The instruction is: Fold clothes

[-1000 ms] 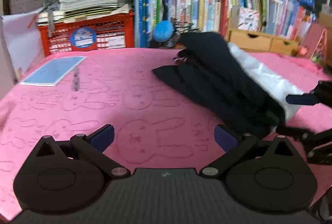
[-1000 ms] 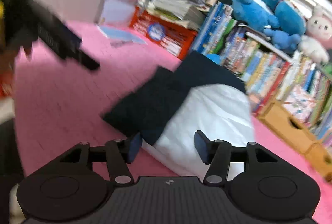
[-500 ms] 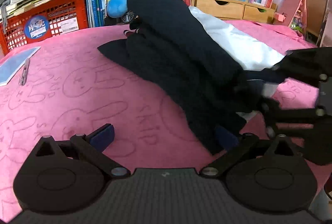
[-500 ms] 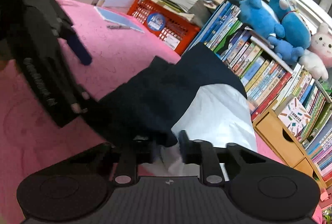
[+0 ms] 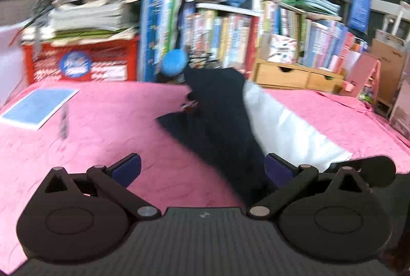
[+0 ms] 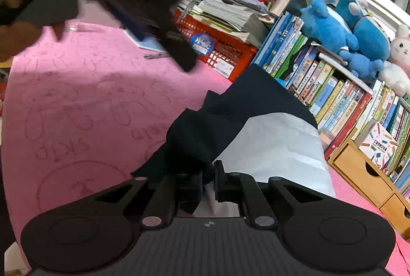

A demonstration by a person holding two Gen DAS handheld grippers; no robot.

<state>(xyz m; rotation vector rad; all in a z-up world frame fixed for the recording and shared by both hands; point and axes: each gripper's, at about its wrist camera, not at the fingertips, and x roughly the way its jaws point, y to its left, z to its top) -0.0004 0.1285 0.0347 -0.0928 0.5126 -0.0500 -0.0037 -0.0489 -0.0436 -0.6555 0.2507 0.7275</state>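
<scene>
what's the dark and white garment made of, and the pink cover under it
Garment: dark part looks like soft matte woven or knit cloth, draping in folds; white panel has a faint sheen, possibly a smoother synthetic. Pink cover: plush, towel-like fabric with embossed bunny outlines, probably fleece or terry.

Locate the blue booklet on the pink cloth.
In the left wrist view the blue booklet lies at the far left of the pink cloth, before the red crate, a pen beside it.

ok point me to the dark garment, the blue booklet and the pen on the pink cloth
dark garment (image 6: 202, 132): right wrist view, on its navy fabric.
blue booklet (image 5: 41, 105): left wrist view, middle of its cover.
pen (image 6: 156, 55): right wrist view, middle of its barrel.
</scene>
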